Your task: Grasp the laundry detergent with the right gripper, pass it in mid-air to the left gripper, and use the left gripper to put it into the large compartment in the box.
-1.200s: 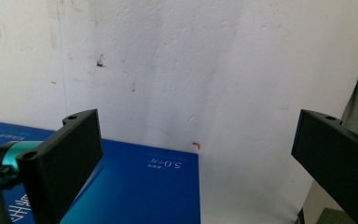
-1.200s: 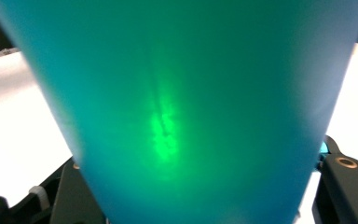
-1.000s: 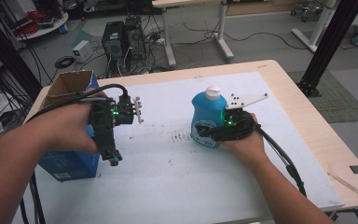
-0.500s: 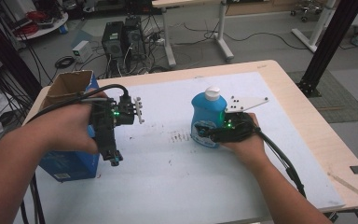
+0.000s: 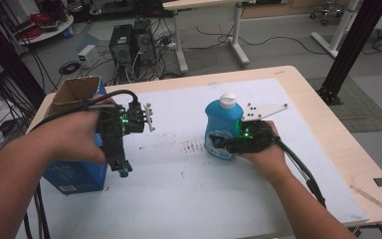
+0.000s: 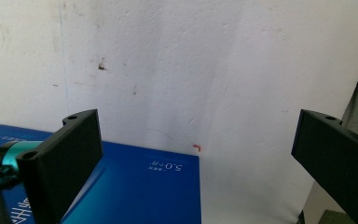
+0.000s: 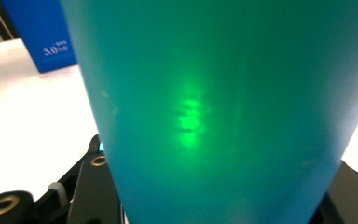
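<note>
Standing upright w/ its long axis vertical, blue detergent bottle [image 5: 222, 128] sits clamped low in right gripper [image 5: 225, 145]; left gripper [image 5: 122, 167] hangs open, empty, near blue carton [image 5: 77, 174].

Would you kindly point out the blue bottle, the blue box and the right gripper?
blue bottle [image 5: 219, 119], high view, upper body.
blue box [image 5: 79, 174], high view, front face.
right gripper [image 5: 218, 144], high view, jaw tips at the bottle.

Both bare-forearmed hands carry black plastic two-jaw grippers with green indicator lights and trailing black cables, the right gripper [image 5: 218, 145] topped by a grey three-cornered plate, the left gripper [image 5: 123, 169] showing flat rectangular screw-holed jaws.
</note>
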Demonstrator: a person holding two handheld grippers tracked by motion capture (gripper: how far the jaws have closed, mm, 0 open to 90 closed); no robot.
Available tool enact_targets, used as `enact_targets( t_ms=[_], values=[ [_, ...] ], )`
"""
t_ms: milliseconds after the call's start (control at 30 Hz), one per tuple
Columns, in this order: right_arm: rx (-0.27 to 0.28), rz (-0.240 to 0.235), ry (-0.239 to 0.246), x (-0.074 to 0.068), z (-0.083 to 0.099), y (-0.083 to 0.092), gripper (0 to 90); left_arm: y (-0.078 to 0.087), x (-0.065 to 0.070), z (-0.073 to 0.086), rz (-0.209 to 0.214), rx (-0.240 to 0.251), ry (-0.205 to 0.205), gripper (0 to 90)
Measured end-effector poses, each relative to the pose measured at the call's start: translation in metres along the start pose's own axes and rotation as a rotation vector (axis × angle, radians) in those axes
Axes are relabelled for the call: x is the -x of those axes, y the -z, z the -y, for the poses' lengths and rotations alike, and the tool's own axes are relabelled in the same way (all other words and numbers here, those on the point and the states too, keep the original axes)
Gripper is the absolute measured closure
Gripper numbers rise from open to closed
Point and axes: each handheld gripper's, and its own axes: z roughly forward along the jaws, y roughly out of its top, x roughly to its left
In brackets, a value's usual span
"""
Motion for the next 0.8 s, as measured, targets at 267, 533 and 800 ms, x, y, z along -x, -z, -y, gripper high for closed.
enact_targets(
  t_ms=[267,533,800],
  values=[
    [-0.031,-0.053,0.012,-0.002,-0.018,0.013,45.9,0.006,0.000,-0.003,-0.002,0.013,-0.012,1.8],
    [-0.030,-0.137,0.042,-0.013,-0.043,0.022,45.5,0.019,0.000,-0.006,-0.003,0.039,-0.025,1.7],
    [-0.062,-0.240,0.096,-0.031,-0.053,0.012,45.2,0.032,0.003,-0.008,0.004,0.061,-0.043,1.7]
  ],
)
